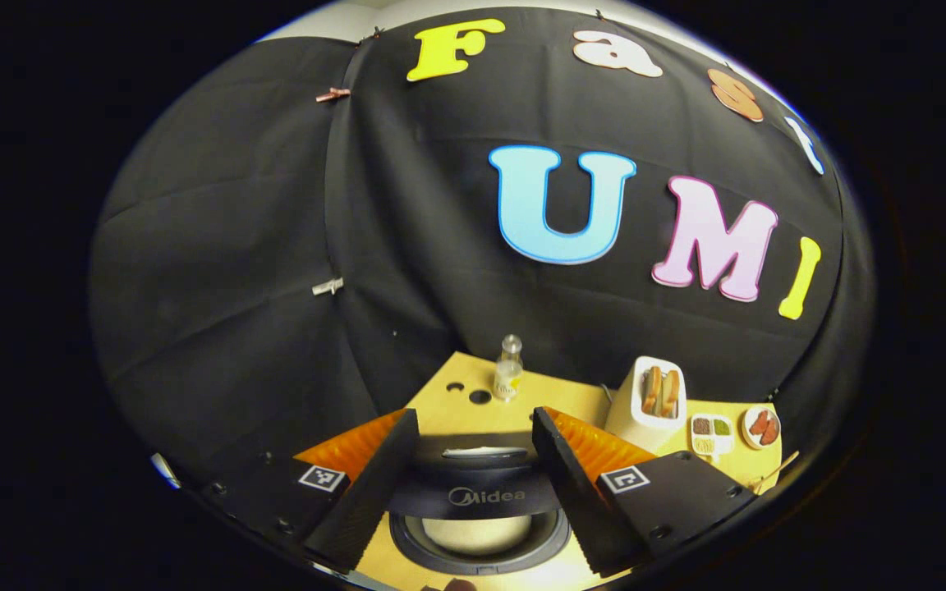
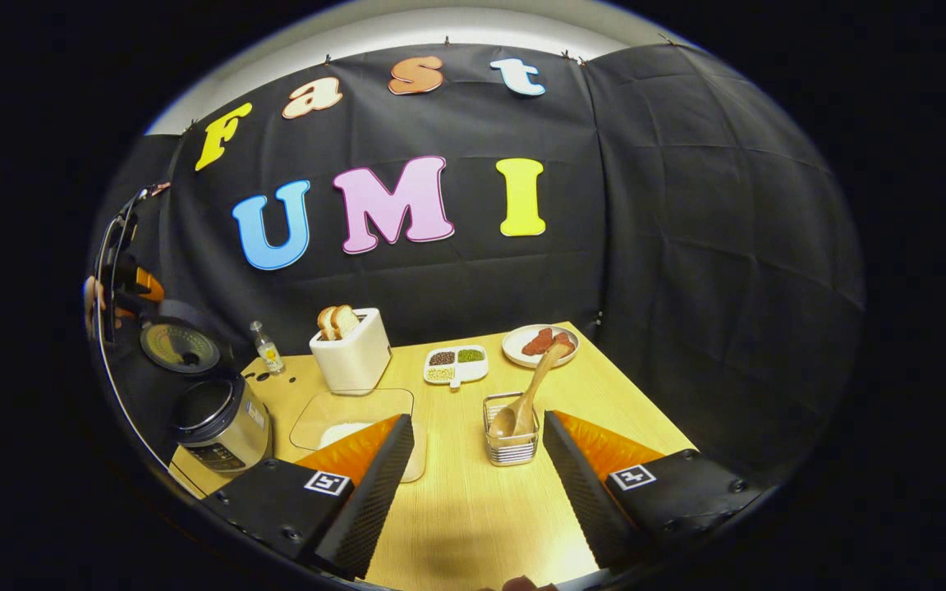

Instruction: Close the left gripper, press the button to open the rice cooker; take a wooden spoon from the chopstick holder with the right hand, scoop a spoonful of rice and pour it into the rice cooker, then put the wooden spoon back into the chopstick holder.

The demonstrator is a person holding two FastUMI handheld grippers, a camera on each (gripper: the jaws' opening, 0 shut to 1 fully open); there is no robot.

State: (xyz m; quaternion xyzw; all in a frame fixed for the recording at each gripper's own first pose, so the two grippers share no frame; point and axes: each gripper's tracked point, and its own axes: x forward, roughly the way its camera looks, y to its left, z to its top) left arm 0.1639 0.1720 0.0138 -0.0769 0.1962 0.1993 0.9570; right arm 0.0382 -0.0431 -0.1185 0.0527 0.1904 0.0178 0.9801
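Spoon (image 2: pixel 527 396) stands in the chopstick holder (image 2: pixel 511 439) on the bench (image 2: pixel 473 509), straight ahead of your right tool (image 2: pixel 477 484) and between its spread fingers, handle leaning up and away to the right. Your left tool (image 1: pixel 473 484), also spread, hangs over the open rice cooker (image 1: pixel 477 525).

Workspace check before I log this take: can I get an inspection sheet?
Surface: wooden table.
Job's things: rice cooker open, lid up; wooden spoon standing in the chopstick holder; rice in a clear container.
Clutter: toaster with bread, divided dish, plate, small bottle.
Grippers: left gripper open over the cooker; right gripper open, empty, short of the holder.
Cables: nothing seen.
Surroundings: black cloth wall.
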